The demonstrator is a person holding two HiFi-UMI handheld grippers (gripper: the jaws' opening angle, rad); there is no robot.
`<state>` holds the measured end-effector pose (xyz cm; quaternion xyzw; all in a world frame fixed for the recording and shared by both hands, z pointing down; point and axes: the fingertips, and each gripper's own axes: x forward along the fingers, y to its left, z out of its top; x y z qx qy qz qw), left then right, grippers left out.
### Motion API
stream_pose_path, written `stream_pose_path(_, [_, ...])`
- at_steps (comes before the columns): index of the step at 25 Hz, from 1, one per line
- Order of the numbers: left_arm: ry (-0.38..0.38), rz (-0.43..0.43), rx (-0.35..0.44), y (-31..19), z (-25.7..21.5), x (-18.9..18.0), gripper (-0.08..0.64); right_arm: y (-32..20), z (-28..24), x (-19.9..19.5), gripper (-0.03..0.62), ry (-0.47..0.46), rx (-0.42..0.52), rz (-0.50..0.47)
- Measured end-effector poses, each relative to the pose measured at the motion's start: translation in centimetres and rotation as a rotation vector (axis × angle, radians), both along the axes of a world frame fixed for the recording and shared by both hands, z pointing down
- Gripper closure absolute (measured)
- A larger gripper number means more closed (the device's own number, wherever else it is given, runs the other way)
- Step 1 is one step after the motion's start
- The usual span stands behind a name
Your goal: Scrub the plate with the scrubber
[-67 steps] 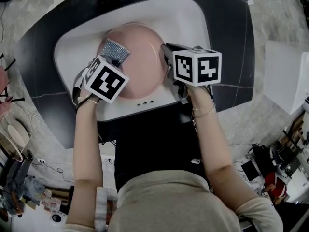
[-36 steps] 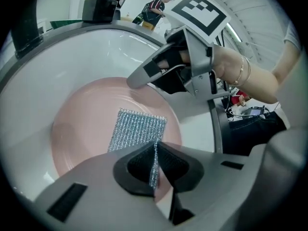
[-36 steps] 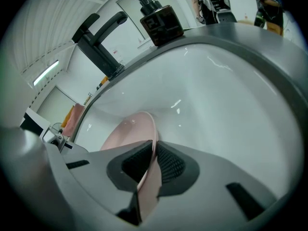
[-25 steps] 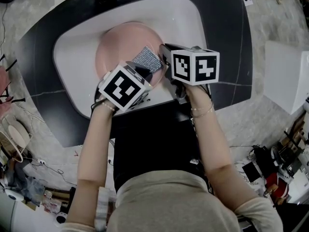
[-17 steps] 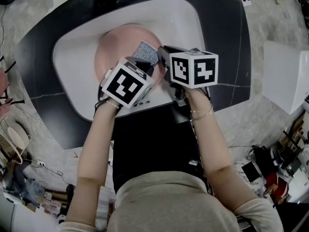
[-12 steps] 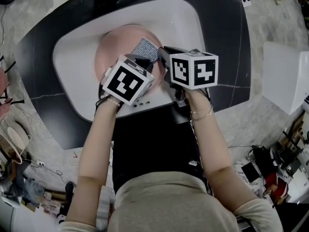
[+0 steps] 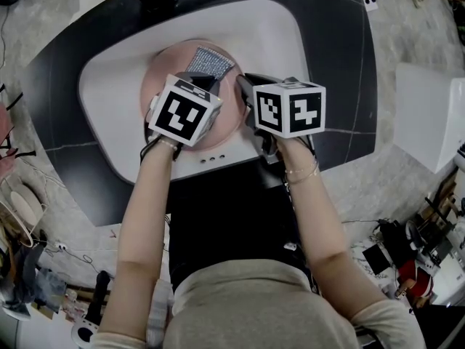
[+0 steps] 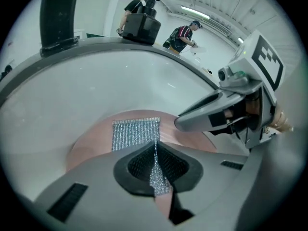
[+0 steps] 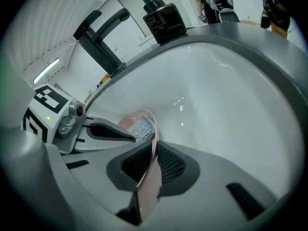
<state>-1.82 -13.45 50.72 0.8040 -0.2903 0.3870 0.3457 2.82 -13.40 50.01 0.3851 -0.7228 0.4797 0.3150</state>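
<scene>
Pink round plate (image 7: 161,75) sits in the white oval sink (image 7: 109,64) in the head view. The right gripper (image 7: 244,87) is clamped on its right rim, apparently to stop it sliding under pressure. The left gripper (image 7: 203,84) reaches over the plate's middle and lays the silver mesh scrubber (image 7: 209,61) flat against the far part of the dish.

From the left gripper view, the left gripper (image 8: 155,163) has its jaws closed tight on a pinched fold of the scrubber (image 8: 135,134). The free end spreads onto the plate (image 8: 91,141), so the broad face does the rubbing. The right gripper (image 8: 211,114) is just beside it at the rim.

From the right gripper view, the right gripper (image 9: 152,161) has its jaws nearly together, pressing the thin edge of the plate (image 9: 148,177) between the ribbed pads. The plate is tipped up towards the scrubber (image 9: 142,126), which probably gives the left gripper (image 9: 103,129) a firm surface. A black faucet (image 9: 103,37) and a dark soap bottle (image 9: 161,16) stand behind the basin.
</scene>
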Motion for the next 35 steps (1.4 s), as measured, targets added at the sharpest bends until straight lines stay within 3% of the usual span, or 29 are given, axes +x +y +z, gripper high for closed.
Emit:
stream_pose_path(8, [-0.056, -0.074, 0.005, -1.4, 1.1, -2.7, 0.526, 0.2, 0.3, 0.1, 0.546, -0.012, -0.014, 0.003])
stream_pose_path(20, [-0.219, -0.062, -0.008, 0.4, 2.1, -7.6, 0.528, -0.2, 0.1, 0.5, 0.546, -0.018, -0.003, 0.019])
stream_pose_path(31, [-0.259, 0.030, -0.072, 3.5, 1.6, -7.8, 0.528, -0.3, 0.0, 0.6, 0.546, -0.011, 0.010, 0.026])
stream_pose_path(35, [-0.225, 0.059, -0.097, 4.9, 1.3, -7.1, 0.528, -0.3, 0.0, 0.8, 0.546, -0.010, 0.011, 0.031])
